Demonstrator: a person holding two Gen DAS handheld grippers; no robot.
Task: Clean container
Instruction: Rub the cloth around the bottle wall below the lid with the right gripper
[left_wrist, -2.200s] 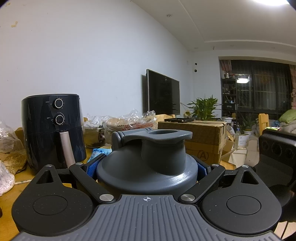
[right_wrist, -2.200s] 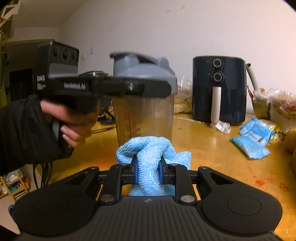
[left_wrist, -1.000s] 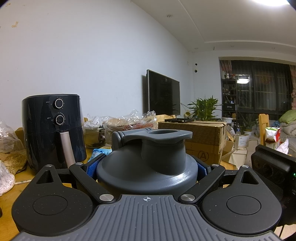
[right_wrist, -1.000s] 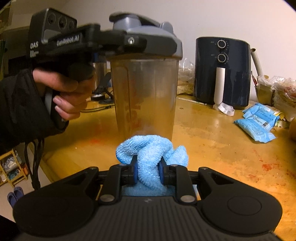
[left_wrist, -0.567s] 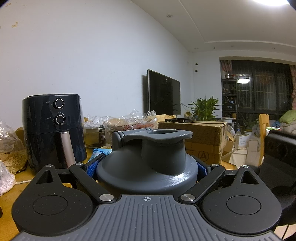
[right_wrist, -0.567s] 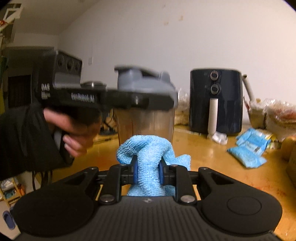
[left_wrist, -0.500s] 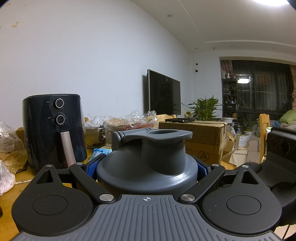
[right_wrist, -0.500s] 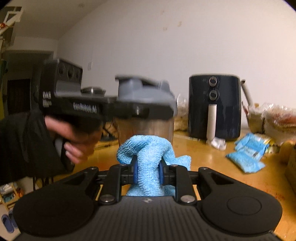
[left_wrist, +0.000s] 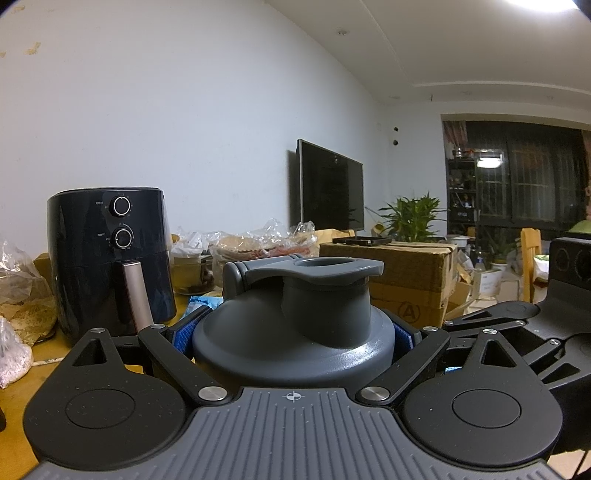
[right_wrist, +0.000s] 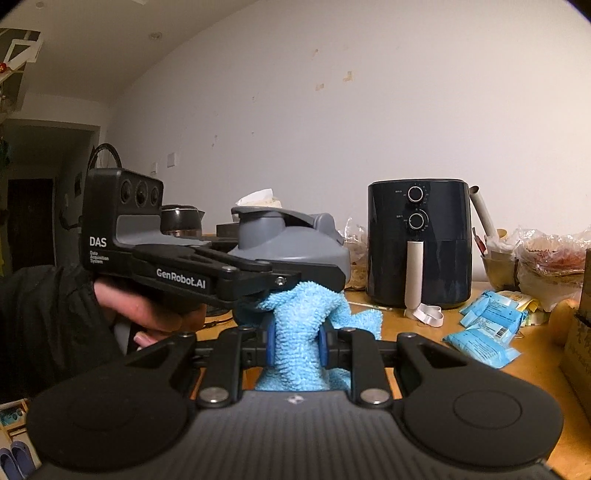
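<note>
the left gripper (left_wrist: 293, 332) points almost level, its blue pads clamped on either side of the grey lid (left_wrist: 295, 314); a hand (right_wrist: 147, 310) in a dark sleeve grips its handle from below. the right gripper (right_wrist: 295, 345) points almost level, jaws pinching the blue cloth (right_wrist: 299, 332)
</note>
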